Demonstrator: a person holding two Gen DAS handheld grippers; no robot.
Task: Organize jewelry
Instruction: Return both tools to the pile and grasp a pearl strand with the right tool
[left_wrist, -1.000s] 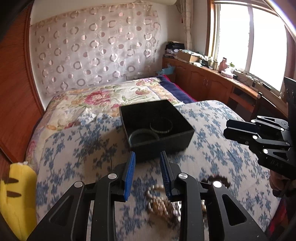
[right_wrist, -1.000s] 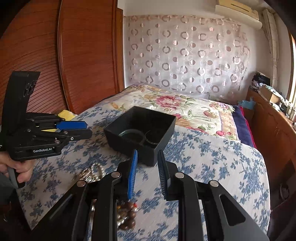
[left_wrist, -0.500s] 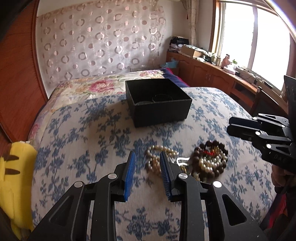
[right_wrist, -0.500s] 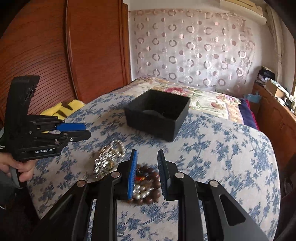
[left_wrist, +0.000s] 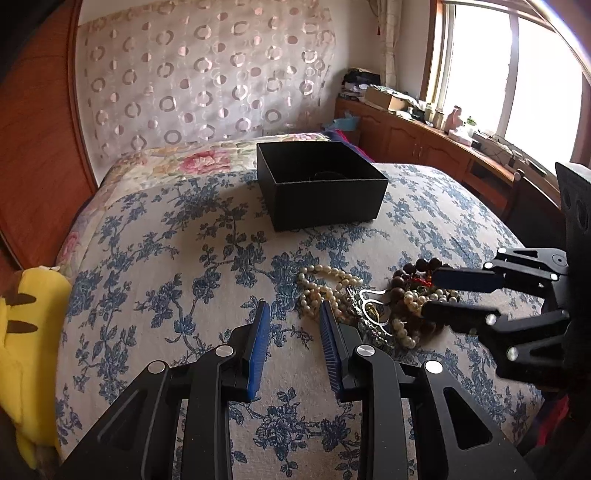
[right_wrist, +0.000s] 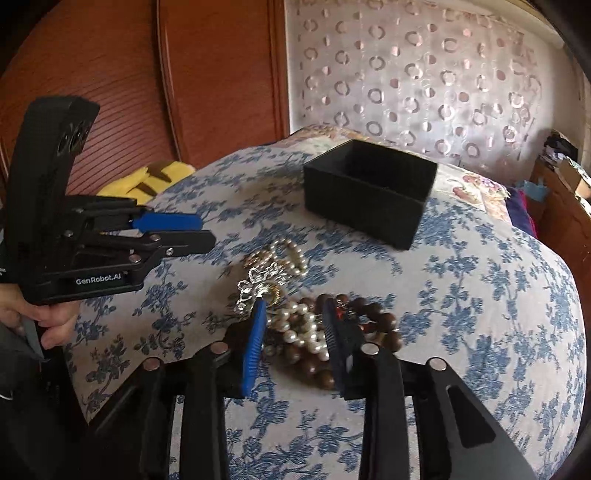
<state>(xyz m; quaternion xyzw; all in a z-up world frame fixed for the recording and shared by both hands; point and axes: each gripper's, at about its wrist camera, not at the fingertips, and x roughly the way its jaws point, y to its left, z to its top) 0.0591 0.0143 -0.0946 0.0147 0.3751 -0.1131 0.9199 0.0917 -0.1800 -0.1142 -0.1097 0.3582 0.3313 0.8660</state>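
Note:
A black open box (left_wrist: 321, 184) stands on the bed (left_wrist: 166, 258); it also shows in the right wrist view (right_wrist: 369, 192). A pile of jewelry lies in front of it: a pearl necklace (left_wrist: 325, 284), a silver chain (right_wrist: 258, 280), white pearls (right_wrist: 303, 328) and dark wooden beads (right_wrist: 380, 325). My left gripper (left_wrist: 293, 314) is open and empty, just left of the pearls. My right gripper (right_wrist: 293, 310) is open, its fingers straddling the white pearls and wooden beads; it also shows in the left wrist view (left_wrist: 439, 295).
A yellow plush toy (left_wrist: 26, 332) lies at the bed's left edge. A wooden wardrobe (right_wrist: 147, 92) stands behind it. A wooden counter (left_wrist: 443, 147) with clutter runs under the window on the right. A patterned curtain (left_wrist: 203, 81) hangs behind the bed.
Both grippers have pulled back from the box and come down toward the jewelry pile. My right gripper now straddles the beads. Both stay open.

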